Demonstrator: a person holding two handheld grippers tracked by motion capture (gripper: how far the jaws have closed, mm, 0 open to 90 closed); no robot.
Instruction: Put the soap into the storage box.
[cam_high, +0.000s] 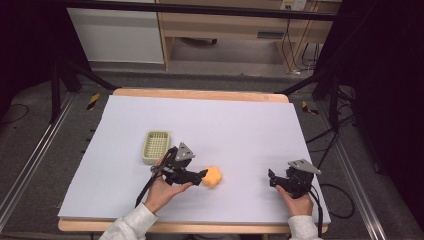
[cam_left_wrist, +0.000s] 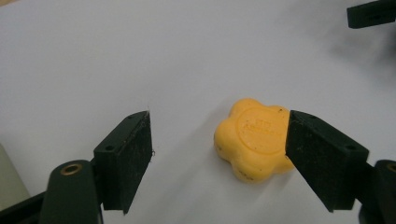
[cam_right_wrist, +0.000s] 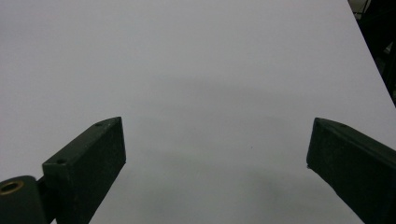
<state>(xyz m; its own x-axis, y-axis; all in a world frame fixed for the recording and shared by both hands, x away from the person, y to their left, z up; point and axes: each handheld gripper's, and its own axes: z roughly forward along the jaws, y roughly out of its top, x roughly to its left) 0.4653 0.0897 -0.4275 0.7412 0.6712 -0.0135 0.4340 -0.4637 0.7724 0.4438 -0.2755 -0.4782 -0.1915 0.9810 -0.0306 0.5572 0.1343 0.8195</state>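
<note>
Your left gripper (cam_high: 204, 174) has its jaws spread wide, holding nothing; the orange flower-shaped block (cam_left_wrist: 256, 139) lies on the white table sheet (cam_high: 240, 130) between them, touching the right-hand jaw in the left gripper view and well clear of the other; your right gripper (cam_high: 271, 177) is also spread wide over bare sheet, well apart from the block; a pale green basket (cam_high: 156, 146) sits just beyond your left hand (cam_high: 162, 192).

I see an orange-yellow flower-shaped soap (cam_left_wrist: 256, 140), a pale green basket (cam_high: 156, 146) with a grid pattern, and a white worktop (cam_high: 240, 125).
</note>
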